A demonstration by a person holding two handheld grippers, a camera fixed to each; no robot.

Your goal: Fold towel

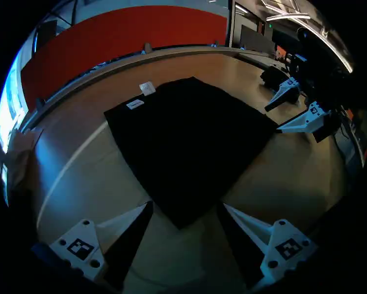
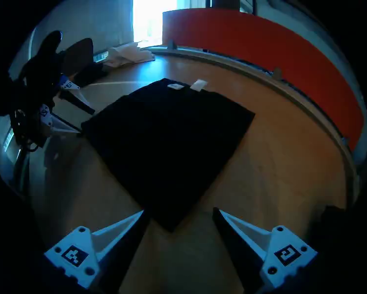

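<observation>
A red panel (image 1: 124,44) runs beyond the towel (image 1: 188,142), and a crumpled pale heap (image 2: 127,53) sits past its far corner. The towel is black and lies flat on the table (image 1: 85,171), with two white tags (image 1: 146,88) at its far edge. The left tongs (image 1: 184,206) gape open at one towel corner, holding nothing. The right tongs (image 2: 179,210) gape open at the adjacent corner.

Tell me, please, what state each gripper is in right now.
Left gripper: open, holding nothing; a corner of the flat black fabric towel lies between its fingers.
Right gripper: open, holding nothing; another towel corner between its fingers.
</observation>
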